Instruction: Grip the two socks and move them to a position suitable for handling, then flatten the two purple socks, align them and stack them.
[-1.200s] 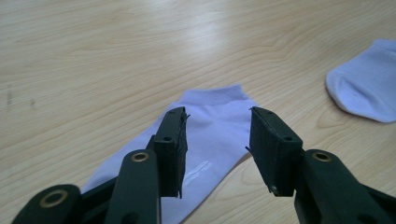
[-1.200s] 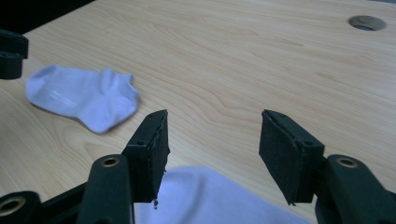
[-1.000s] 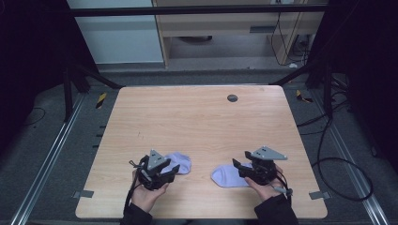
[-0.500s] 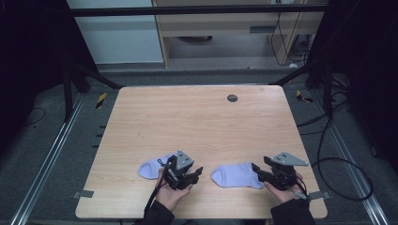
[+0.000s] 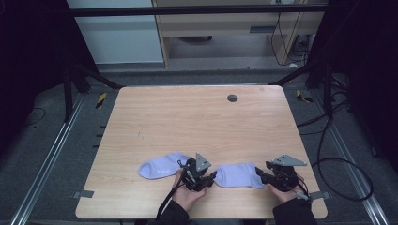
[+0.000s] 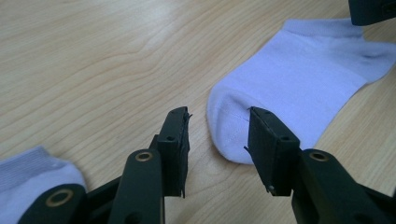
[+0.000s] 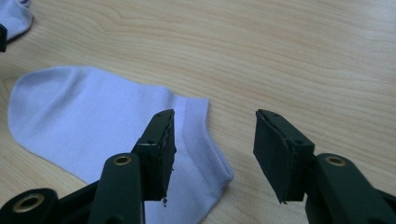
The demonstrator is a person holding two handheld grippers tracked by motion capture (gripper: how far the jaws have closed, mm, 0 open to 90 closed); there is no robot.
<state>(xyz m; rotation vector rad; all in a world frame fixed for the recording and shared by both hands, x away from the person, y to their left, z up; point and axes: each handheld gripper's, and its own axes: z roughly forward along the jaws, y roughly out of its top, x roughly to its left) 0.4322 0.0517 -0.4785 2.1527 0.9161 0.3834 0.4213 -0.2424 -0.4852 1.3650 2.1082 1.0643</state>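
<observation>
Two lavender ankle socks lie flat near the table's front edge: the left sock (image 5: 159,168) (image 6: 28,175) and the right sock (image 5: 239,176) (image 6: 303,74) (image 7: 93,116). My left gripper (image 5: 213,176) (image 6: 218,116) sits between them, pointing at the right sock's toe. Its jaws are open and have just been closing; the toe tip lies between them, unpinched. My right gripper (image 5: 259,174) (image 7: 215,114) faces the same sock's cuff. Its jaws are open too and have just been closing, with the cuff edge by the left pad and bare wood between them.
The light wooden table (image 5: 197,122) has a dark round grommet (image 5: 232,98) at its far side. Black frame bars and cables surround the table on the floor. In the left gripper view the right gripper's black body (image 6: 373,10) shows beyond the sock.
Both hands moved to the right. The left gripper passed over the left sock to the right sock's toe. The right gripper went to that sock's cuff end. Both socks stayed put.
</observation>
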